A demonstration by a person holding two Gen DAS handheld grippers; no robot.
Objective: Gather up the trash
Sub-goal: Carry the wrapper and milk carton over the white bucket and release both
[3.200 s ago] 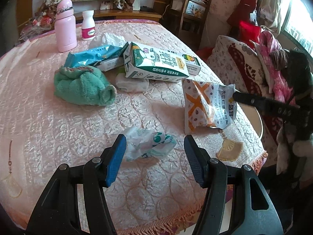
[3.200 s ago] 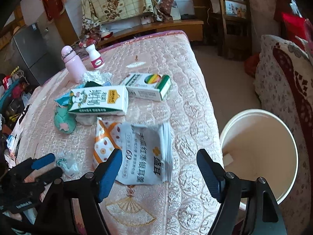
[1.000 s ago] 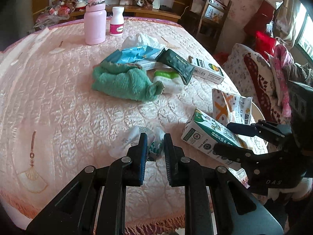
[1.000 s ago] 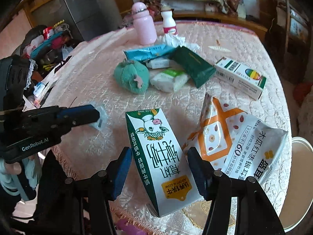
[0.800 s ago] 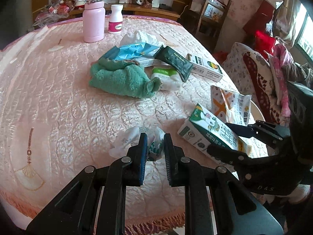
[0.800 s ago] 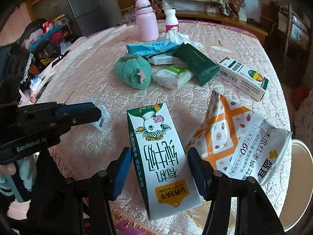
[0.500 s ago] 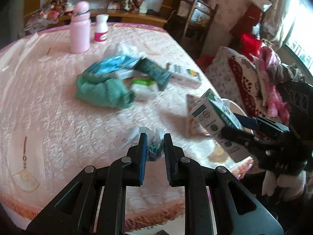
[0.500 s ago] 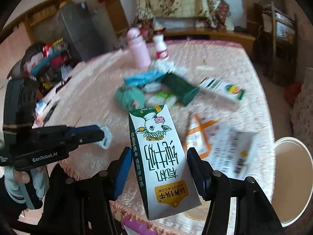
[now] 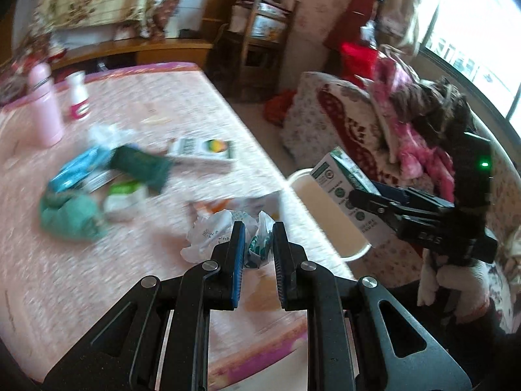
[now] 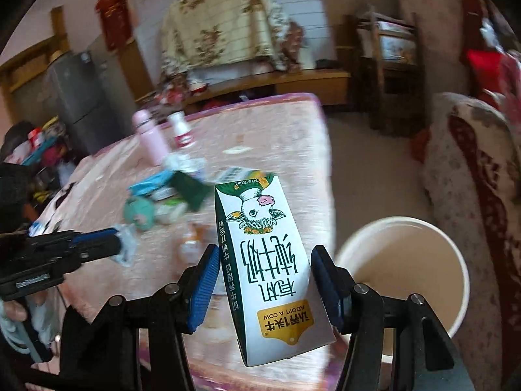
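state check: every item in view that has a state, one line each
left tool: shut on the crumpled wrapper, lifted off the table
crumpled wrapper: pinched between the pads
right tool: shut on the milk carton
milk carton: held in the air, print upside down
white bucket: open, looks empty
pink bottle: upright, capped

Home, living rm: quilted table (image 9: 136, 97), floral sofa (image 9: 329, 120), fridge (image 10: 75, 94) (cluttered), wood shelf (image 9: 260, 36).

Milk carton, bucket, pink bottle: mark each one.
Milk carton (image 10: 265, 260), right wrist view, printed front face.
Bucket (image 10: 456, 254), right wrist view, far rim.
Pink bottle (image 9: 44, 110), left wrist view, body.
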